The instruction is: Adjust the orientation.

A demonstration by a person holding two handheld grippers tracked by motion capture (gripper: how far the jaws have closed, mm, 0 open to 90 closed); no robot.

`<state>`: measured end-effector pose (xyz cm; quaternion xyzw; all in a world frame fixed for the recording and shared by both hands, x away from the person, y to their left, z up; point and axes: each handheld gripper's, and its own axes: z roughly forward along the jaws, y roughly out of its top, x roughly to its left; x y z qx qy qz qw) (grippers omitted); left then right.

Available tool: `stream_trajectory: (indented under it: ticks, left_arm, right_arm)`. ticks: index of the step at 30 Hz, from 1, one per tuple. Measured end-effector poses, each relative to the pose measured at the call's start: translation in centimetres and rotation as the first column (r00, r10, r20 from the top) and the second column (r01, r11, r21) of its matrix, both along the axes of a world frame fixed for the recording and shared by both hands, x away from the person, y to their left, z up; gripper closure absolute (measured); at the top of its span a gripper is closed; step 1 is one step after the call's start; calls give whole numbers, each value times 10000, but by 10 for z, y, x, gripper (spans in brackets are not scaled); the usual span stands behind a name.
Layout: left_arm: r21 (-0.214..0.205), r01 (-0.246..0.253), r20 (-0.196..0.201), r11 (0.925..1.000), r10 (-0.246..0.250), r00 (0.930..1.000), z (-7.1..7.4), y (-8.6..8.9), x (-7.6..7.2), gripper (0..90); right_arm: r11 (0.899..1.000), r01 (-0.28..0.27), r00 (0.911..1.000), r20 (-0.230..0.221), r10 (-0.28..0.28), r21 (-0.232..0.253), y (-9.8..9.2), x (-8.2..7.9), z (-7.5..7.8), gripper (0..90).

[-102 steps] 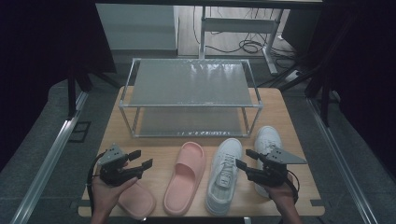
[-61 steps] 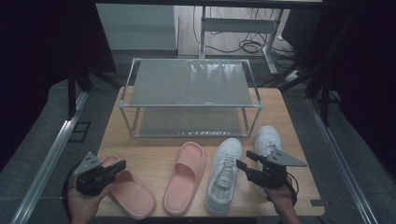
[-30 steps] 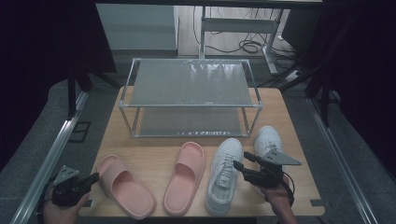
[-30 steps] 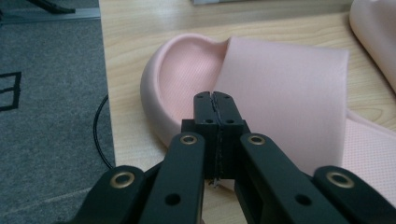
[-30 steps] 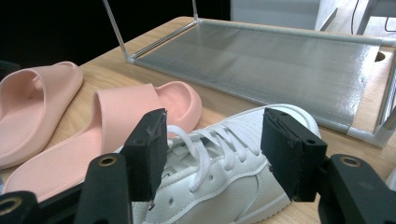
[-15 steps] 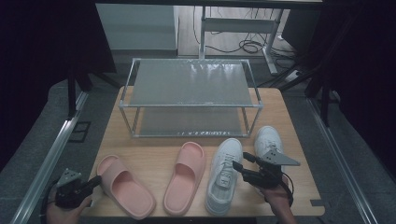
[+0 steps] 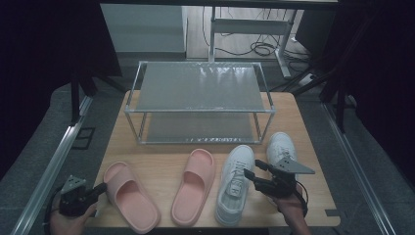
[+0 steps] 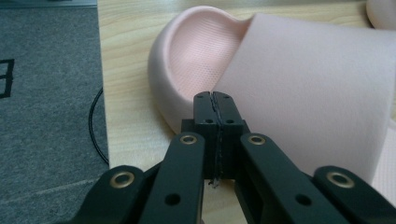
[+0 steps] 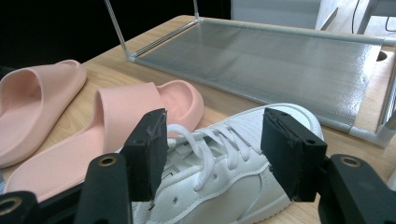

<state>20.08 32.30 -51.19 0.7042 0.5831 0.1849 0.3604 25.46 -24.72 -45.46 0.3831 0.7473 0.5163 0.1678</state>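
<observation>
Black gripper, brass-ringed screws, trailing cable

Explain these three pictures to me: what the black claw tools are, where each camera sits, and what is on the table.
A person sits at a wooden table holding a hand-held two-jaw gripper in each hand. The high view looks down from above; the other two pictures come from cameras riding on the grippers.

On the table stand a two-tier metal shoe rack, two pink slides and two white sneakers.

The left gripper is shut, holding nothing, its tips at the edge of the left pink slide. The right gripper is open, its jaws on either side of the laced white sneaker, not gripping it.
</observation>
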Motion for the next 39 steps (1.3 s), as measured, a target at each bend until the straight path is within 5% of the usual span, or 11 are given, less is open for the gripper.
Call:
stream_trajectory:
  ticks: [8,19,31,39]
  left_arm:
    - [-21,13,42,10000,-13,10000,2,-1,5,900]
    - [-78,440,-180,9990,-442,9989,1,-6,-14,900]
    - [22,374,-162,9993,-374,9992,0,-14,-1,900]
    - [145,650,-271,9978,-646,9975,1,-26,23,899]
  right_arm:
    - [10000,3,10000,-20,-3,-32,0,0,0,417]
    - [10000,-28,10000,29,28,-46,2,-1,0,417]
    - [10000,5,10000,30,-5,-25,0,-1,2,417]
    - [10000,-28,10000,-13,28,-53,1,-1,1,416]
